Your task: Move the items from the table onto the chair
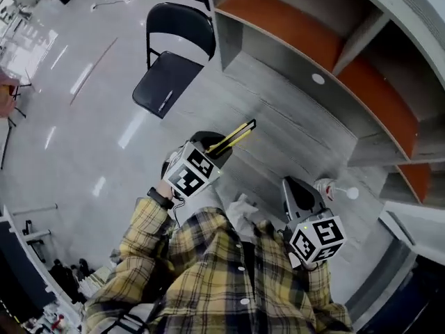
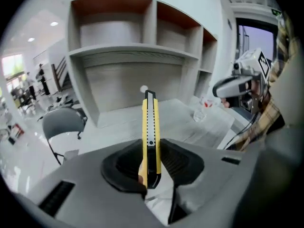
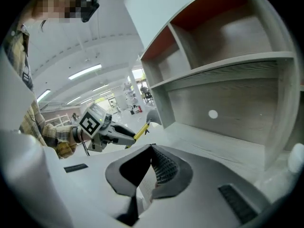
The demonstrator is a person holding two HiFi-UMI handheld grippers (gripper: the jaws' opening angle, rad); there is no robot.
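Grips a yellow and black knife [image 2: 151, 127] [image 1: 235, 136] in the fingers of the left gripper [image 2: 151, 152] [image 1: 213, 145]. Pinches it by its bottom end, with one dark pad pressed on each side. Holds the knife up in the air, over the left part of the table [image 1: 278, 110], not touching the top. Points the long thin end up and away, toward the big shelf [image 1: 292, 26] at the back of the table. Shows the same knife in the right gripper view too, as a small yellow stick poking out of the left gripper.

Holds the right gripper [image 1: 292, 184] [image 3: 152, 148] low over the right side of the table, well apart from the left one. Has its fingers closed together at the tips, with nothing between them.

Shows a little clear cup [image 1: 325, 186] [image 2: 201, 110] with some red on it, standing on the table just beside the right gripper. Shows a dark chair [image 1: 174, 61] [image 2: 61, 122] standing on the shiny floor [image 1: 83, 138], to the left of the table and well apart from the knife. Wears yellow checked sleeves [image 1: 208, 277] on both arms, low in the head view.
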